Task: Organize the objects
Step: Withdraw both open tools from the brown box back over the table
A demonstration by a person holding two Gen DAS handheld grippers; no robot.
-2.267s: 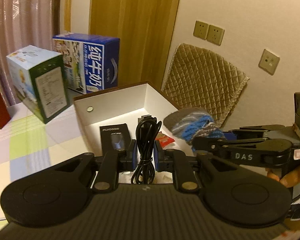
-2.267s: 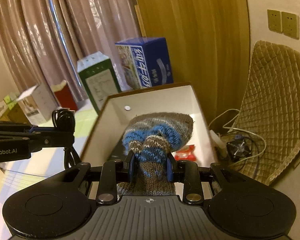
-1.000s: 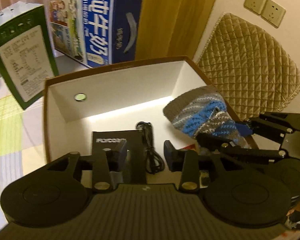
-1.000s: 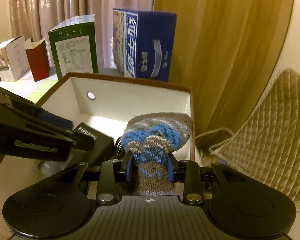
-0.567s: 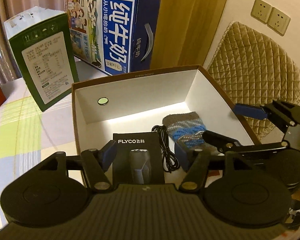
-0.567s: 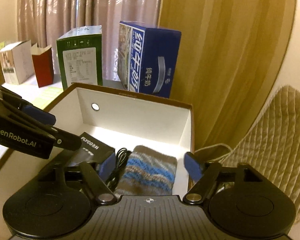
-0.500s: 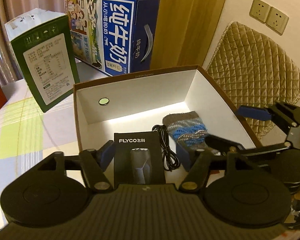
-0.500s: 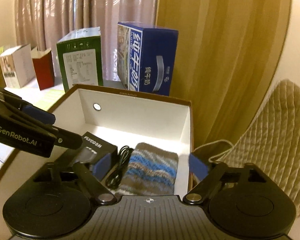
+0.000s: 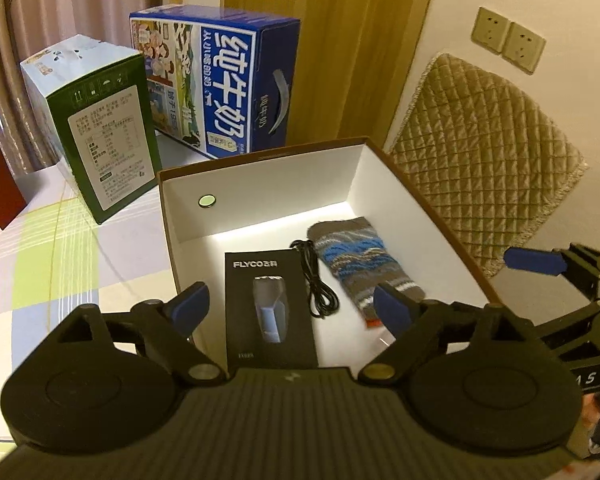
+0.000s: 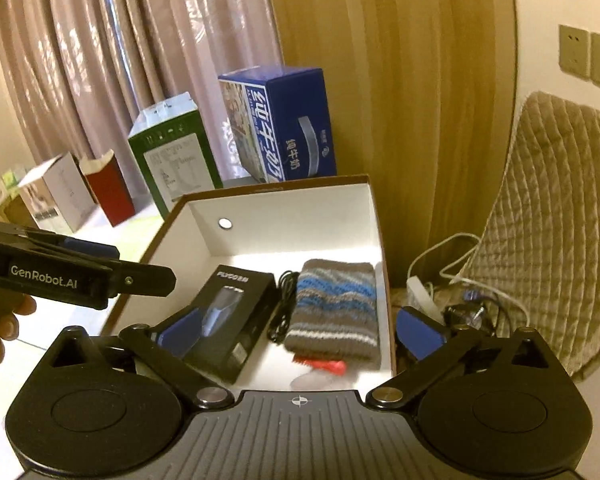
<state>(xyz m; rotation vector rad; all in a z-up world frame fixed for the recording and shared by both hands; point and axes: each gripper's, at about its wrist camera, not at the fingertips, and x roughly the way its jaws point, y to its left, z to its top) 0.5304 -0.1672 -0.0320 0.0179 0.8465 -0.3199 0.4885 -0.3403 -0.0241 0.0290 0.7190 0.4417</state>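
Note:
An open cardboard box (image 9: 268, 196) (image 10: 284, 216), white inside, holds a black FLYCO shaver box (image 9: 268, 304) (image 10: 232, 312), a coiled black cable (image 9: 318, 280) (image 10: 284, 304) and a grey-and-blue knitted sock (image 9: 360, 268) (image 10: 336, 308) lying side by side. A small red item (image 10: 328, 366) peeks out under the sock. My left gripper (image 9: 292, 308) hovers above the box's near end, jaws still opening, nothing between them. My right gripper (image 10: 298, 330) hangs over the near right part of the box, jaws opening wide and empty.
A blue milk carton (image 9: 220, 84) and a green carton (image 9: 96, 128) stand behind the box on a checked tablecloth (image 9: 40, 264). A red bag (image 10: 108, 192) and white box (image 10: 56, 200) stand further left. A quilted cushion (image 9: 488, 152) leans on the wall; cords (image 10: 452, 280) lie on the floor.
Both grippers let go: the cable and the sock now lie in the box. Both jaws spread wide and both grippers pulled back and up from the box.

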